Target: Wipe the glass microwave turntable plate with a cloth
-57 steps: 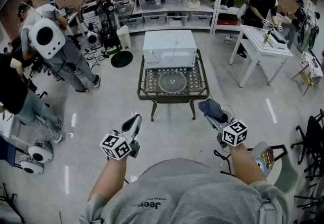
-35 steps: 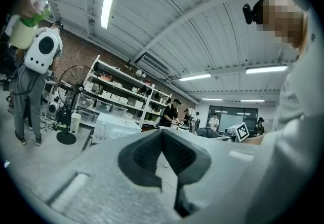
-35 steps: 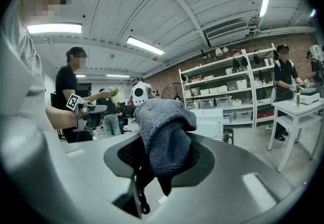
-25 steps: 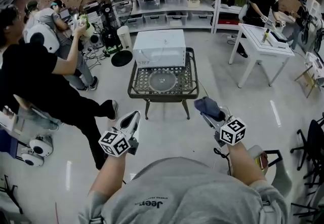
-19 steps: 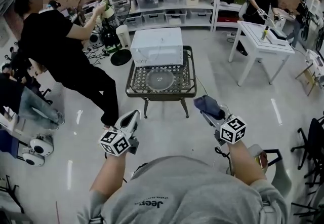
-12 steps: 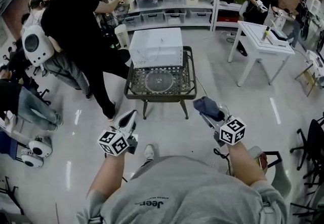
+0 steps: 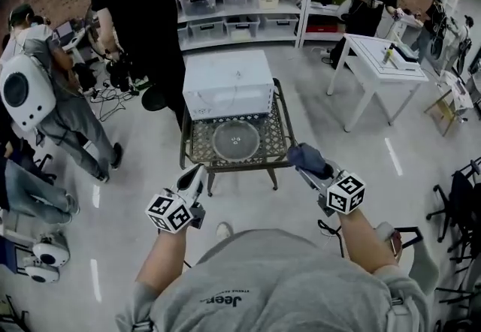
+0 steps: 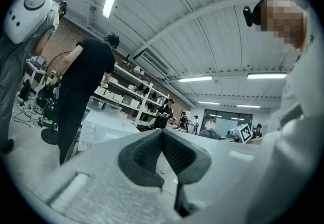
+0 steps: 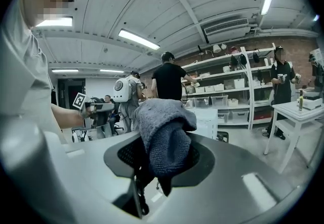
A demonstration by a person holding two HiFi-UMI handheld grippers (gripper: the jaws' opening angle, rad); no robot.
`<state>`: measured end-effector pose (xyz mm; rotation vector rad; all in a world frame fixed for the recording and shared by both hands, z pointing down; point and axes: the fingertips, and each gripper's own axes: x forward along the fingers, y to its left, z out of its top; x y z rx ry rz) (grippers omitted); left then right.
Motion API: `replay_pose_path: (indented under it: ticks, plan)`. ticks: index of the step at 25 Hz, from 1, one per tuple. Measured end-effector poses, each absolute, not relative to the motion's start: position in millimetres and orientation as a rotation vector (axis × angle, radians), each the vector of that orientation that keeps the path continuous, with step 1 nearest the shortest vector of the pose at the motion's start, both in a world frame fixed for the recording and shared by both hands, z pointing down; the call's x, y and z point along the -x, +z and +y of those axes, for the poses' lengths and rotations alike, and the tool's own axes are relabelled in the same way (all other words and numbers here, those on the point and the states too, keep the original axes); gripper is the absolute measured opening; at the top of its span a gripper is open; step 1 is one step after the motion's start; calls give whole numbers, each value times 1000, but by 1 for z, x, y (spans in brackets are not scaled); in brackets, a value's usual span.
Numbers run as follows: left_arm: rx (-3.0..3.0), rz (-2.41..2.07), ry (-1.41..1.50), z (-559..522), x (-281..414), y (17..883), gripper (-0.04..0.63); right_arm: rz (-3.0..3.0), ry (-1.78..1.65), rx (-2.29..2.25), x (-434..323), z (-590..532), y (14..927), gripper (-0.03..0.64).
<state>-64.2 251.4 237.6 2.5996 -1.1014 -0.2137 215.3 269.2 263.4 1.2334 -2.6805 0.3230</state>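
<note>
Plate (image 7: 236, 141) on lattice table (image 7: 276, 132) before microwave (image 7: 228, 83); right claw (image 7: 309, 170) grips cloth (image 9: 163, 137).

One white box-shaped microwave oven (image 7: 228, 84) stands on one dark metal lattice-top table (image 7: 197, 152), with one round clear glass turntable plate (image 7: 236, 141) just in front of the oven. On the near side of the microwave oven there are two handheld grippers, the left gripper (image 7: 198, 172) and the right gripper (image 7: 303, 167), and one blue-grey fabric cloth (image 7: 310, 158). To the oven's right is one white rectangular table (image 7: 383, 60), and at least four other people show around it, among them one person in black clothes (image 7: 143, 7) beside it.
</note>
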Motion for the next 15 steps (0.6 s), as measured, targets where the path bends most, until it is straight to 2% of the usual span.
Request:
replay_pose_path:
  ticks: [7, 15]
  plan:
    - [-2651, -977, -146, 130, 119, 229, 3, -2664, 351, -1287, -141, 166, 254, 141]
    - [-2627, -894, -97, 43, 136, 249, 3, -2614, 421, -1296, -109, 80, 270, 141]
